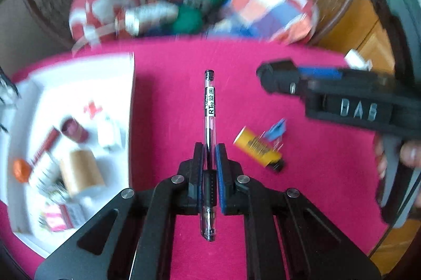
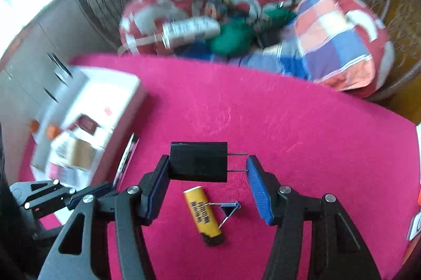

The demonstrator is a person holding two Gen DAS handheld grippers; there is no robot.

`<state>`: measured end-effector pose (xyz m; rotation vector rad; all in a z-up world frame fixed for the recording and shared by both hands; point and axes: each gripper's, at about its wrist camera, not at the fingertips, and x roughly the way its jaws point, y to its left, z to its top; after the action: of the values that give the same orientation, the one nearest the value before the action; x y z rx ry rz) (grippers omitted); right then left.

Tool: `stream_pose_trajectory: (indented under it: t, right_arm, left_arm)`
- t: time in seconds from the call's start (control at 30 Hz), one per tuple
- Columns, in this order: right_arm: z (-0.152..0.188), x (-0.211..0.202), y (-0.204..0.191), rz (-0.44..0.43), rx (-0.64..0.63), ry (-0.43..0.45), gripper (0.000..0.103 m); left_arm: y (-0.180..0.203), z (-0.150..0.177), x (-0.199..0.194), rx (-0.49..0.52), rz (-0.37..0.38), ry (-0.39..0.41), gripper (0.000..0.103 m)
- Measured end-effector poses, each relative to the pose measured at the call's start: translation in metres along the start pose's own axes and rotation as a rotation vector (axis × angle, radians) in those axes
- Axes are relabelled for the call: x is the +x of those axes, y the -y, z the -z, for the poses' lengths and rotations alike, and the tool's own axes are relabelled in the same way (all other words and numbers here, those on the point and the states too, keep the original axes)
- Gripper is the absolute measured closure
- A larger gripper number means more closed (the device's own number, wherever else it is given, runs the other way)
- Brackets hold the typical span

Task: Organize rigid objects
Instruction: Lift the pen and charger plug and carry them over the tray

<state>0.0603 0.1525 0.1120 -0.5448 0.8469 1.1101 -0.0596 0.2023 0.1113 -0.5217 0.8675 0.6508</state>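
White box [image 1: 79,101] at counter's left already holds spools, small items. Left gripper [image 1: 209,153] jaws clamp pen [image 1: 209,106]; right gripper [image 2: 208,172] jaws pinch black plug adapter [image 2: 198,161], both airborne. Yellow lighter [image 2: 202,214], blue clip [image 1: 276,131] remain on pink counter [image 2: 289,122]. Roughly midway.

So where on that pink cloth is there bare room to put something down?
The pink cloth is bare between the white box and the pillows, and along its right side. It is crowded inside the box and around the yellow lighter and blue clip.
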Motion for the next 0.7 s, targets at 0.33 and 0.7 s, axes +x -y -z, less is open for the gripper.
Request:
stream_pose_trajectory:
  t: [0.33,0.7]
  right_arm:
    - [-0.015,-0.155,-0.026,-0.036,0.004,0.390,0.045]
    - [-0.021,-0.216,-0.074,-0.078,-0.045,0.559,0.045]
  left_arm:
    - [-0.007,-0.057,-0.149,0.036,-0.025,0.388,0.095]
    - [-0.035,-0.065,-0.228,0.079,-0.052,0.532,0.095]
